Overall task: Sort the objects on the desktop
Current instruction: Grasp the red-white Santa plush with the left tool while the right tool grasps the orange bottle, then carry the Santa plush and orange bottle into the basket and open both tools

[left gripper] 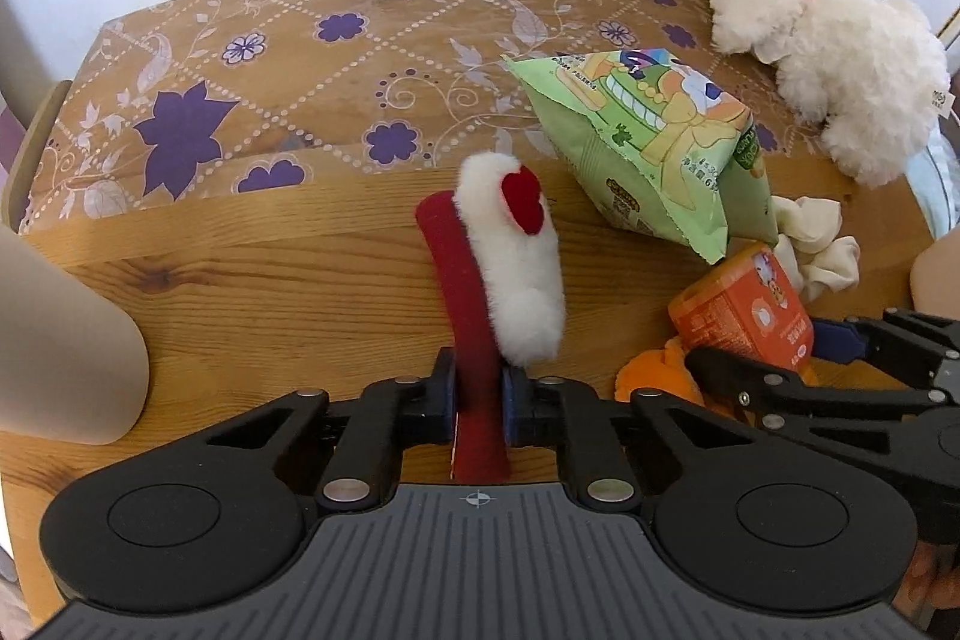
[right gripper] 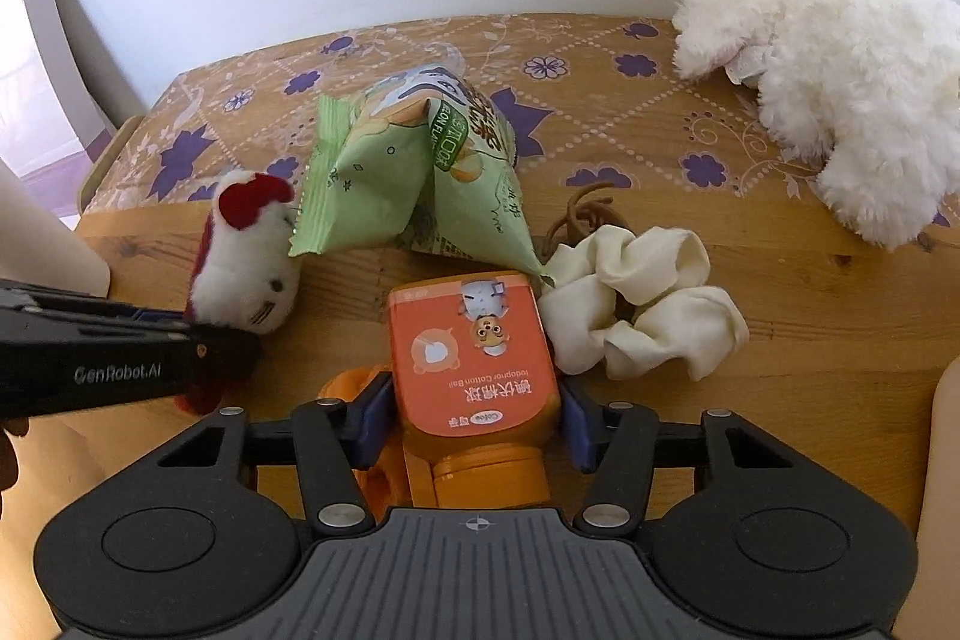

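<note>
While our left gripper [left gripper: 477,391] clamps the red band of the white plush cat toy [left gripper: 519,262] and our right gripper [right gripper: 474,415] brackets the orange cotton-ball box [right gripper: 474,352], pads seemingly touching, we should lift both straight up, clear of the green snack bag [right gripper: 414,160] at twelve o'clock.

The left gripper [left gripper: 478,391] has its 2 fingers squeezed tight on a red plush strap [left gripper: 465,304], which sticks out toward 12 o'clock. The right gripper [right gripper: 474,415] has its 2 blue pads [right gripper: 371,415] pressed on both sides of an orange bottle [right gripper: 477,370]. In the right wrist view, the left one comes in from 9 o'clock.
</note>
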### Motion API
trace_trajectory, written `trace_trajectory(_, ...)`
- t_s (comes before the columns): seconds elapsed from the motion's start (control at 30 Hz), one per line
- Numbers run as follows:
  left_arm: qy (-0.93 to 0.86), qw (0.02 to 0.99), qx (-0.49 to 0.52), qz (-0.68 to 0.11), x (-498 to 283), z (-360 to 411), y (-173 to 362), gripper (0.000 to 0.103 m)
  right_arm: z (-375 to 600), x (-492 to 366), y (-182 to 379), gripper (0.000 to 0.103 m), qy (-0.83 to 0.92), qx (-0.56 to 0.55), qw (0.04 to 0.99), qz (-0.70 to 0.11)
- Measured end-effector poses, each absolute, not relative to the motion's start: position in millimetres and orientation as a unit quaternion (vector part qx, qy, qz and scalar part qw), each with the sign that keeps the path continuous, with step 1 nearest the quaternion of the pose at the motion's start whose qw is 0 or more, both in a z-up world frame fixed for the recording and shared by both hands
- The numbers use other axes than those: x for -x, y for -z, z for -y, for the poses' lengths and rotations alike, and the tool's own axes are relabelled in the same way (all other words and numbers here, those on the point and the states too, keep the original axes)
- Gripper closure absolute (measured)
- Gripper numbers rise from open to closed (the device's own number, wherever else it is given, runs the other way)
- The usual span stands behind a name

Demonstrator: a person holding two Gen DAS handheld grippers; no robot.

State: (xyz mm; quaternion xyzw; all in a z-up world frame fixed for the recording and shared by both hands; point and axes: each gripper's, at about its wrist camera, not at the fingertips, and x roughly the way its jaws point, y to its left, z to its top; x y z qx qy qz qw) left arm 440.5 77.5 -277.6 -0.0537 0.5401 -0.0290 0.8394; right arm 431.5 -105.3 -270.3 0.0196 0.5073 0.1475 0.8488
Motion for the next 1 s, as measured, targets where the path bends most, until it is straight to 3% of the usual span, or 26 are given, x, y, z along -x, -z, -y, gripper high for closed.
trace_trajectory(0.6, 0.031, 0.867, 0.041, -0.496, -419.4, -63.3, 230.4, 0.091, 128.1, -386.5, 210.2, 0.051, -0.157, -0.017, 0.874, -0.459)
trace_trajectory(1.0, 0.057, 0.892, 0.018, -0.449, -395.3, -3.2, 170.7, 0.091, 202.0, -331.2, 148.8, 0.051, -0.131, -0.037, 0.903, -0.407)
